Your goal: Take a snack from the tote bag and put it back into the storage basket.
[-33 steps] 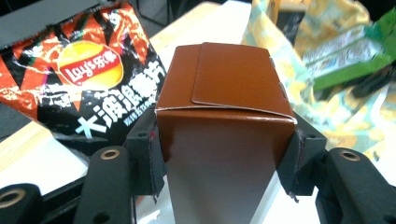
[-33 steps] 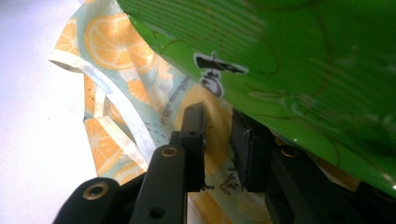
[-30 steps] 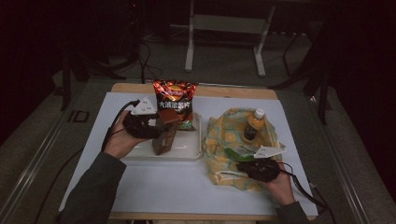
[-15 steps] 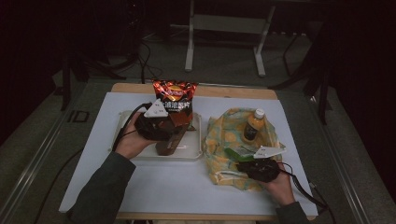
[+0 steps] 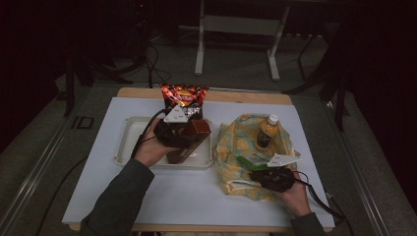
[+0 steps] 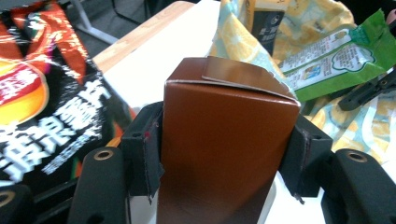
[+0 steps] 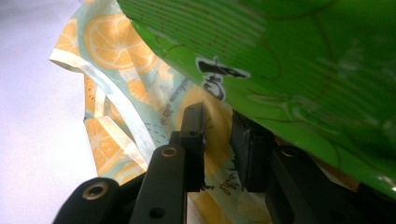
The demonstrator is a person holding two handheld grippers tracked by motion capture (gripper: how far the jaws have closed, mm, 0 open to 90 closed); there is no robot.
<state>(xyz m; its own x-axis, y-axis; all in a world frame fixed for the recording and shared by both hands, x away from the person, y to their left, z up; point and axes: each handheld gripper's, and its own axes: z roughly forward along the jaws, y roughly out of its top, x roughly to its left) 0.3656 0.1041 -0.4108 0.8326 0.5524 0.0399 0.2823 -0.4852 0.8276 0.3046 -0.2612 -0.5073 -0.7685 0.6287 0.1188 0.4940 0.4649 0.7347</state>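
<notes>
My left gripper (image 5: 189, 137) (image 6: 226, 154) is shut on a brown carton (image 5: 196, 130) (image 6: 224, 140), one pad pressed on each side. It holds the carton tilted over the right part of a white tray (image 5: 129, 142), just in front of a red and black chips bag (image 5: 184, 96) (image 6: 42, 93). My right gripper (image 5: 263, 169) (image 7: 218, 140) rests on an orange-print cloth (image 5: 236, 142) (image 7: 107, 46). Its jaws stand a narrow gap apart with cloth showing between them. A green snack packet (image 5: 251, 161) (image 6: 336, 56) (image 7: 303, 60) lies over its right jaw.
An orange drink bottle (image 5: 268, 132) (image 6: 266, 18) stands on the cloth beyond the packet. A white sheet (image 5: 98, 187) covers the wooden table. A metal stand (image 5: 236, 29) rises behind the table, and cables trail from both grippers.
My left gripper has carried the brown carton to the right across the tray, closer to the chips bag. The right gripper has not moved.
</notes>
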